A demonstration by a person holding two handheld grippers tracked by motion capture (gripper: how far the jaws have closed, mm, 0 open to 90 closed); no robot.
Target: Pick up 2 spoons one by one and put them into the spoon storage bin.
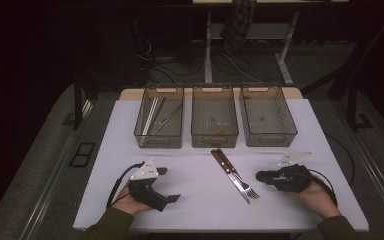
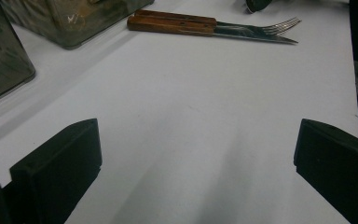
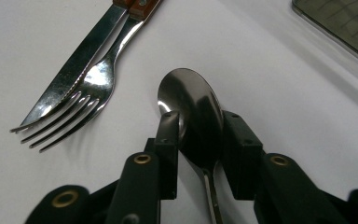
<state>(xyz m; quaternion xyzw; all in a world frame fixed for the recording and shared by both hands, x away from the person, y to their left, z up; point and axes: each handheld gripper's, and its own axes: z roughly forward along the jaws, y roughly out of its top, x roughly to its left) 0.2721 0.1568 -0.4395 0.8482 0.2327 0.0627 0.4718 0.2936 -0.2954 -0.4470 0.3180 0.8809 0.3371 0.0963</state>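
Spoon (image 3: 191,105): lying on white table (image 1: 200,200), bowl between right gripper (image 3: 196,128) pads, just beside fork (image 3: 81,105) and knife (image 3: 77,58).
Right gripper: clamping spoon bowl.
Left gripper (image 2: 196,154): gaping wide, holding nothing.

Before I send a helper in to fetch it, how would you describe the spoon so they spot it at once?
On the white table, look in front of the three bins at the right tool. The spoon sits between its jaws, beside the knife and fork; its rounded bowl sets it apart.
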